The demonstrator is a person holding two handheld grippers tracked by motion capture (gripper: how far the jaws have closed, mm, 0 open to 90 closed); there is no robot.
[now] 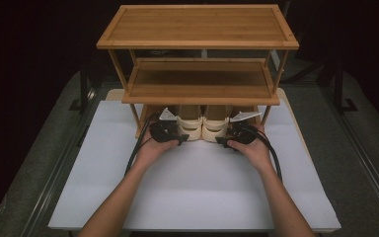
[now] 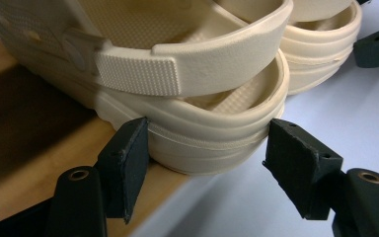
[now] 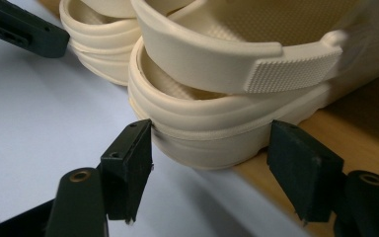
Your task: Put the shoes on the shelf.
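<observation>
- High view: two cream clogs, left clog (image 1: 190, 126) and right clog (image 1: 214, 126), sit side by side on the bottom shelf of a bamboo rack (image 1: 197, 27), heels overhanging the white table (image 1: 197, 192).
- Left gripper (image 2: 205, 160): jaws bracket the left heel, one touching, not visibly clamped.
- Right gripper (image 3: 209, 163): same at the right heel.
- Risk: rounded, soft heels may squirm out; a shallow bite could drop a clog off the shelf edge.

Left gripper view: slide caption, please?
Open left tool straddling the heel of a cream foam clog on the wooden shelf base.
</observation>
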